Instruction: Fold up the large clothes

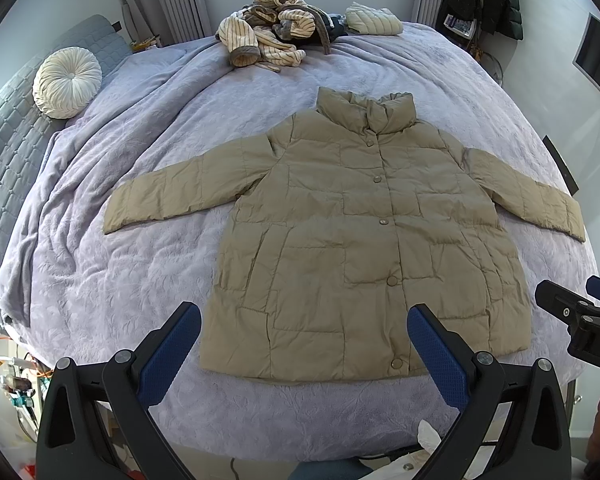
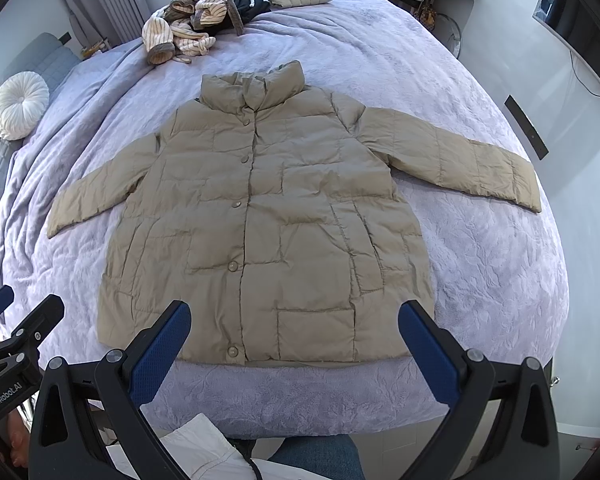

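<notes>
- Beige puffer jacket (image 1: 352,232) flat on the bed (image 1: 140,280), buttoned, sleeves spread, no fold made yet.
- Left gripper (image 1: 304,334) and right gripper (image 2: 294,330): jaws wide, empty, above hem.

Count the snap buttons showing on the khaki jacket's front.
5, in a line down the jacket placket: below the collar, upper chest, mid-chest, waist, and hem. The collar's folds may hide another.
</notes>
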Demonstrator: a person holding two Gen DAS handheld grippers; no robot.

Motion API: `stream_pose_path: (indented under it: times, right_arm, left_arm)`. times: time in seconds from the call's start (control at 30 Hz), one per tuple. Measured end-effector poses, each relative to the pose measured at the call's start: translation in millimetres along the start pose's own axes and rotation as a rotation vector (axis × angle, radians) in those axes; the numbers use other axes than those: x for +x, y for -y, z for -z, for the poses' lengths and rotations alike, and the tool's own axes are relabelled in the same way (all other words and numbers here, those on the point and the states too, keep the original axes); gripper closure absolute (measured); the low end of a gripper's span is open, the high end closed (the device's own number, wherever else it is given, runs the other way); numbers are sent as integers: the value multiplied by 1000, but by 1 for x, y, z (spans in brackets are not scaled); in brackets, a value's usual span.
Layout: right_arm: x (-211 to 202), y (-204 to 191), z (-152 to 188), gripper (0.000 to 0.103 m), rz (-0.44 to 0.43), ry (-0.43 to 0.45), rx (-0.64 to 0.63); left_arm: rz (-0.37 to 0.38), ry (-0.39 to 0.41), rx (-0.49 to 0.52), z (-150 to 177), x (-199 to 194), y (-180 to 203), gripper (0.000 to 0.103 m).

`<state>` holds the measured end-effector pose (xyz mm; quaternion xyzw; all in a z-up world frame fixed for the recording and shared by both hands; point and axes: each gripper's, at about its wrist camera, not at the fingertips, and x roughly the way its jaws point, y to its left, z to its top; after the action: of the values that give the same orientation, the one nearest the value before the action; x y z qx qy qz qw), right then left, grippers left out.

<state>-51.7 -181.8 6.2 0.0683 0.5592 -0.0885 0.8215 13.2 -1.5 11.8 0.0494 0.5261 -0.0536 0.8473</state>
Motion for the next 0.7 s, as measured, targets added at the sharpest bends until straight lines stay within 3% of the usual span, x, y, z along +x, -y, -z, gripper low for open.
stream_pose_path:
  times: [0.7]
  right_arm:
    - [1,-1,1,0,0,-3,0]
  left_arm:
    - [-1,-1,0,0,0,1,0]
